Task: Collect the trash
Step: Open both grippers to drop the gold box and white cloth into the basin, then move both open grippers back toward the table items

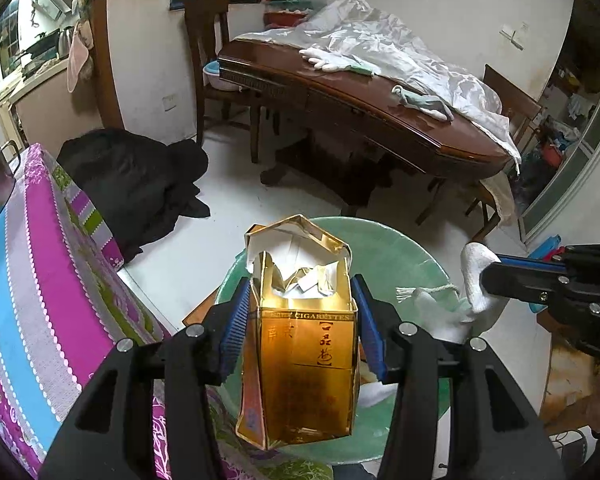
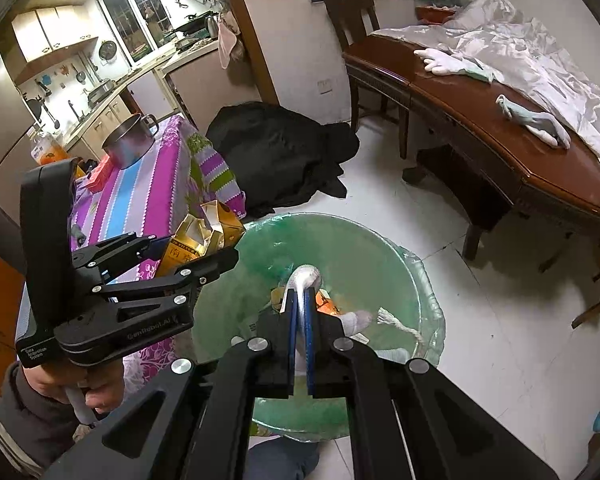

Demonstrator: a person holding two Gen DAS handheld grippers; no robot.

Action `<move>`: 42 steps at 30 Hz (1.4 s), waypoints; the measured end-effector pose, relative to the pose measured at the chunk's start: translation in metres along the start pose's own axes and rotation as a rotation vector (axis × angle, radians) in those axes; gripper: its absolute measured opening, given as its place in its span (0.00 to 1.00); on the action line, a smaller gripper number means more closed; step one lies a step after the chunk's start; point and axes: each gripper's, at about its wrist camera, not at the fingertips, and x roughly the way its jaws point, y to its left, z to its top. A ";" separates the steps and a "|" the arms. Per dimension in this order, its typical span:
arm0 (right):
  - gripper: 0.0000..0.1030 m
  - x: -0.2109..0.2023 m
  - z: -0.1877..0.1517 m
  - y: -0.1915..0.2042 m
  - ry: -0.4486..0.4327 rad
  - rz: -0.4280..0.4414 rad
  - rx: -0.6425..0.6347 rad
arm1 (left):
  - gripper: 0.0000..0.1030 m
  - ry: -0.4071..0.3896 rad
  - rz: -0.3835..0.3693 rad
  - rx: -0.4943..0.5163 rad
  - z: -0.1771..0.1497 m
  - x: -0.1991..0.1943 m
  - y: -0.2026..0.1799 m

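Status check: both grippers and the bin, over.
Left gripper shut on gold cigarette pack, above green-lined bin. Right gripper shut on white tissue over bin. Nothing blocking.

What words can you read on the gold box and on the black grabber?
"CIGARETTES" and "一品梅": gold box, held in the left gripper.
"南京": the same box, right wrist view.
"GenRobot.AI" and "Data Acquisition System": left gripper's black body.
Other print on the box: too blurred.

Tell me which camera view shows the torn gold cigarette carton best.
The left wrist view: the torn gold cigarette carton fills the centre, printed front facing the camera, clamped between the left gripper pads. The right wrist view shows only its ripped top from the side, partly hidden behind that gripper.
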 end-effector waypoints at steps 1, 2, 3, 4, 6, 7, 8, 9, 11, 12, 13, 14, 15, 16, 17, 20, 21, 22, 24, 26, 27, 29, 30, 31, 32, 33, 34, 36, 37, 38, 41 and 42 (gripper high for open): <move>0.05 0.000 0.000 0.000 0.003 0.000 0.007 | 0.48 -0.001 0.001 0.000 0.000 0.000 0.000; 0.05 0.000 0.000 -0.001 0.000 0.000 0.014 | 0.49 -0.002 0.005 0.001 0.000 0.001 0.000; 0.06 0.002 -0.001 -0.003 0.002 0.002 0.021 | 0.58 -0.002 0.012 0.001 0.000 0.001 0.001; 0.09 0.003 -0.002 -0.005 0.001 0.002 0.025 | 0.71 -0.007 0.017 0.000 0.001 0.002 0.002; 0.18 0.005 -0.004 -0.008 -0.003 0.003 0.036 | 0.80 -0.019 0.024 -0.005 0.002 0.001 0.004; 0.23 0.005 -0.005 -0.009 -0.006 0.003 0.041 | 0.80 -0.018 0.024 -0.010 0.002 0.002 0.006; 0.24 0.006 -0.006 -0.010 -0.008 0.003 0.044 | 0.81 -0.016 0.023 -0.015 0.002 0.002 0.007; 0.25 0.006 -0.007 -0.011 -0.007 0.007 0.046 | 0.81 -0.014 0.025 -0.019 0.002 0.002 0.009; 0.25 0.007 -0.008 -0.011 -0.008 0.009 0.048 | 0.81 -0.012 0.026 -0.022 0.002 0.003 0.010; 0.25 0.007 -0.008 -0.010 -0.008 0.010 0.049 | 0.81 -0.012 0.027 -0.020 0.002 0.003 0.009; 0.25 0.007 -0.008 -0.012 -0.008 0.010 0.049 | 0.81 -0.012 0.027 -0.019 0.002 0.002 0.009; 0.25 0.007 -0.008 -0.012 -0.008 0.010 0.049 | 0.81 -0.012 0.026 -0.017 0.001 0.002 0.009; 0.25 0.007 -0.008 -0.011 -0.008 0.011 0.049 | 0.81 -0.012 0.027 -0.016 0.001 0.002 0.008; 0.25 0.007 -0.008 -0.012 -0.008 0.010 0.049 | 0.81 -0.012 0.027 -0.016 0.001 0.002 0.008; 0.25 0.007 -0.008 -0.011 -0.007 0.010 0.049 | 0.81 -0.012 0.026 -0.014 0.001 0.001 0.008; 0.25 0.007 -0.008 -0.012 -0.008 0.010 0.049 | 0.81 -0.013 0.023 -0.012 0.000 0.000 0.009; 0.25 0.007 -0.008 -0.012 -0.008 0.010 0.049 | 0.81 -0.015 0.024 -0.013 0.001 0.000 0.008; 0.25 0.008 -0.008 -0.013 -0.007 0.009 0.050 | 0.81 -0.016 0.024 -0.013 0.000 0.000 0.009; 0.25 0.009 -0.008 -0.010 -0.007 0.008 0.049 | 0.81 -0.017 0.024 -0.013 -0.001 -0.002 0.010; 0.26 0.010 -0.009 -0.009 -0.007 0.009 0.047 | 0.81 -0.019 0.027 -0.016 -0.001 -0.003 0.011; 0.26 0.010 -0.009 -0.006 -0.008 0.008 0.046 | 0.81 -0.020 0.029 -0.017 -0.002 -0.004 0.011; 0.29 0.009 -0.011 -0.004 -0.015 0.011 0.043 | 0.81 -0.023 0.034 -0.017 -0.004 -0.007 0.014; 0.34 0.008 -0.012 0.000 -0.027 0.008 0.036 | 0.81 -0.024 0.038 -0.018 -0.006 -0.009 0.016; 0.40 0.005 -0.013 0.002 -0.038 0.009 0.026 | 0.81 -0.027 0.043 -0.020 -0.007 -0.011 0.019; 0.45 0.002 -0.014 0.007 -0.057 0.007 0.010 | 0.81 -0.029 0.047 -0.023 -0.009 -0.013 0.022; 0.53 -0.002 -0.017 0.015 -0.086 -0.009 -0.013 | 0.81 -0.031 0.053 -0.028 -0.012 -0.016 0.027; 0.63 -0.005 -0.018 0.020 -0.104 -0.021 -0.031 | 0.81 -0.036 0.059 -0.033 -0.014 -0.021 0.033; 0.72 -0.010 -0.022 0.033 -0.150 -0.042 -0.069 | 0.81 -0.048 0.072 -0.049 -0.019 -0.030 0.046; 0.77 -0.014 -0.025 0.044 -0.182 -0.060 -0.092 | 0.81 -0.052 0.076 -0.055 -0.021 -0.034 0.051; 0.79 -0.017 -0.027 0.050 -0.207 -0.073 -0.107 | 0.81 -0.058 0.086 -0.065 -0.024 -0.039 0.059; 0.86 -0.024 -0.032 0.069 -0.270 -0.100 -0.145 | 0.81 -0.072 0.117 -0.073 -0.032 -0.053 0.075; 0.87 -0.026 -0.035 0.078 -0.292 -0.104 -0.157 | 0.81 -0.076 0.127 -0.071 -0.034 -0.056 0.078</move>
